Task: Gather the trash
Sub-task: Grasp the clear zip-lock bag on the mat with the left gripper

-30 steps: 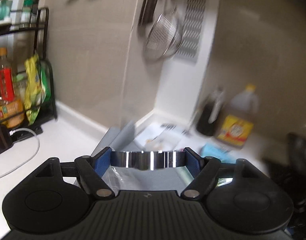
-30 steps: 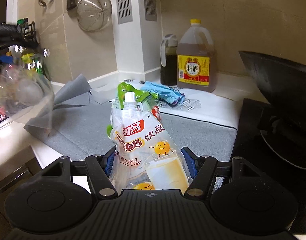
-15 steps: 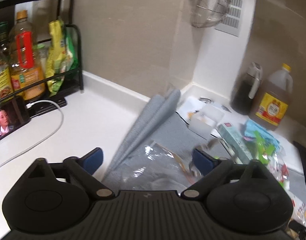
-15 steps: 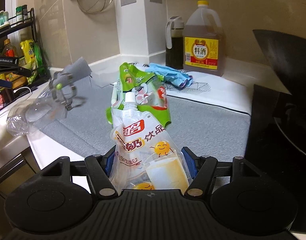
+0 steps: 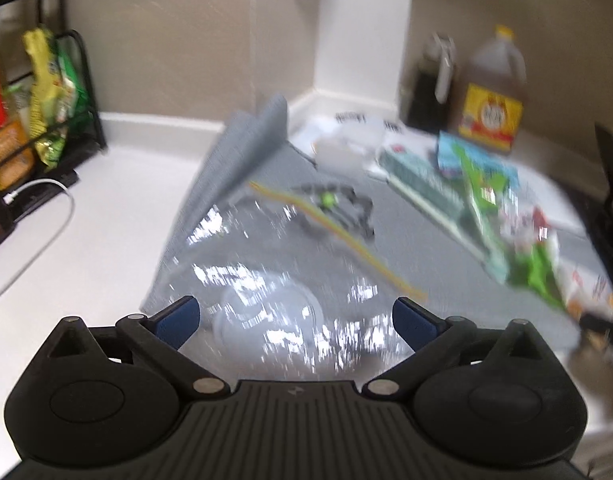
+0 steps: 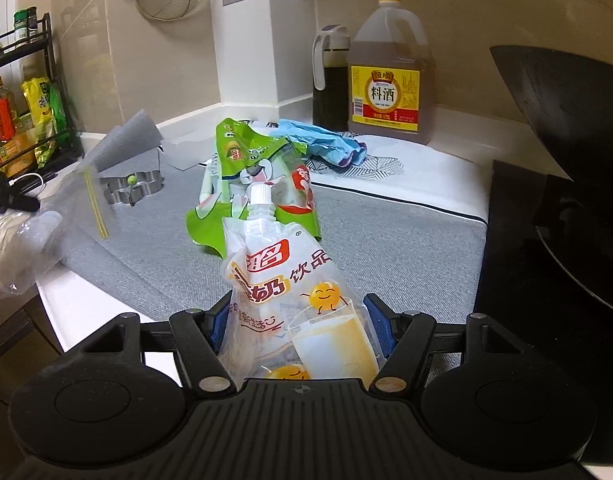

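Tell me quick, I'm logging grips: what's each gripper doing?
Left gripper: open, jaws just widened, clear plastic bag loose between them.
Right gripper: shut on the drink pouch.

A mat (image 6: 386, 248) lies on the surface (image 5: 86, 216), its far left corner folded up. On it, a snack wrapper (image 6: 262, 184) sits mid-mat, a metal cutter (image 6: 130, 186) to its left. Behind, against the wall, stand a jug (image 6: 390, 76) and a dark dispenser (image 6: 330, 84) at its left. A rack (image 6: 26, 100) stands far left, a wok (image 6: 562, 128) right.
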`<state>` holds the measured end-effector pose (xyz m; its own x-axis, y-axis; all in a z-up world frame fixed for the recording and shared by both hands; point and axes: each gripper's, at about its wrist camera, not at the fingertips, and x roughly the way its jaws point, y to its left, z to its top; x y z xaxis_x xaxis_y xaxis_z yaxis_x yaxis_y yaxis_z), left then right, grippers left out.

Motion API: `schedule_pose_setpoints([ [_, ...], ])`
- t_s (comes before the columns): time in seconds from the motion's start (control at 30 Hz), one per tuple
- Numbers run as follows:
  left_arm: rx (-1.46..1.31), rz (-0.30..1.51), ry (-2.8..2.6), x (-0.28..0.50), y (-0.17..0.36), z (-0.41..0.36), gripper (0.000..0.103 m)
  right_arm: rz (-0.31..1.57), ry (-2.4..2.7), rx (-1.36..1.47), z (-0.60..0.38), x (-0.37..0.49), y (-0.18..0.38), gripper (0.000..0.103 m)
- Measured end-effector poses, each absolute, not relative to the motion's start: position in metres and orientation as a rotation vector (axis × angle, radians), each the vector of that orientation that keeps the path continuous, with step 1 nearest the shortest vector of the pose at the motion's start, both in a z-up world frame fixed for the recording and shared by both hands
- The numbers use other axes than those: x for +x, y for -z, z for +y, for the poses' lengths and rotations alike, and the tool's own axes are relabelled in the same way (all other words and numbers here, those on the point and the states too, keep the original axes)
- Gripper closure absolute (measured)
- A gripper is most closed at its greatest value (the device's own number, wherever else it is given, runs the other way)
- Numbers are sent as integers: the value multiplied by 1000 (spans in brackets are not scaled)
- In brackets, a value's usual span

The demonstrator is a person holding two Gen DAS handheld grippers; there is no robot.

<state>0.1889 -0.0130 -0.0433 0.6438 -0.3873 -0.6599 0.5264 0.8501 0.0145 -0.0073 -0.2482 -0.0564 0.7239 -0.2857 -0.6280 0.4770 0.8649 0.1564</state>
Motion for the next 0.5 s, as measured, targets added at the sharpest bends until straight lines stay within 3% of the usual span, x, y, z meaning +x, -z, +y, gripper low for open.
schedule_pose_setpoints([
  [0.23, 343, 736, 464, 197, 78, -31, 0, 635, 413, 311, -243, -6, 54, 35],
  [0.3, 329, 723, 451, 195, 77, -28, 5, 634, 414, 308, -243, -7, 54, 35],
  [0.33, 317, 721, 463, 194, 75, -27, 24, 633, 415, 307, -243, -7, 54, 35],
  [0.37, 301, 723, 491, 193, 73, -24, 60, 634, 417, 307, -243, -7, 54, 35],
  [0.43, 277, 741, 500, 194, 68, -21, 103, 634, 419, 309, -244, -8, 54, 35],
  [0.5, 264, 724, 467, 194, 67, -15, 103, 625, 418, 309, -243, -9, 52, 35],
])
